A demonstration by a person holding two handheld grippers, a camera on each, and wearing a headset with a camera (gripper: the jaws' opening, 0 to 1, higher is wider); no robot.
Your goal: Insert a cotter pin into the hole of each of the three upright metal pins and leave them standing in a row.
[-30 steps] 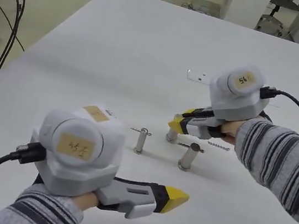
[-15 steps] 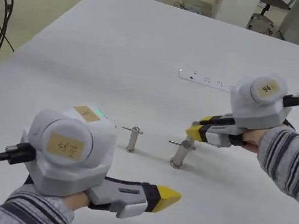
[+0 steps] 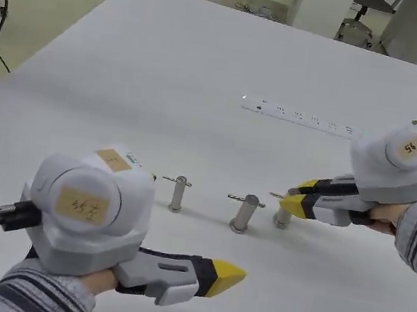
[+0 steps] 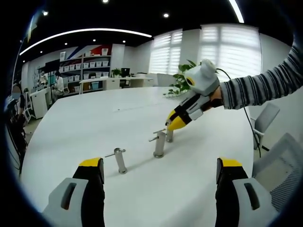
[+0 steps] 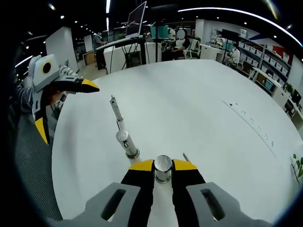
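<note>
Evidently the white-and-grey right gripper point(image 3: 292, 205), with its yellow-tipped black jaws, is clenched on the short, silver, cylindrical right-hand pin point(image 5: 163, 171). In the right gripper view the pin stands upright between the two jaws, which press on its sides just below the flat top. That square hold on the barrel looks chosen to keep the pin vertical where it meets the plain white workbench point(image 3: 165, 80). A thin wire cotter pin point(image 5: 186, 156) pokes out beside one jaw, so this pin seems already fitted.

The matching silver middle pin point(image 3: 243, 215) and left-hand pin point(image 3: 178, 195) stand free on the bench, each with a wire crossing its top. The three lie roughly in one line. The gripped one is just beside the middle one and a little farther from the person, so I judge that what is left is to square it into the row and let go.

The twin white-and-grey left gripper point(image 3: 225, 272) hovers near the front of the bench, well apart from the pins. Its jaws are spread wide and hold nothing, and it appears parked out of the way.
</note>
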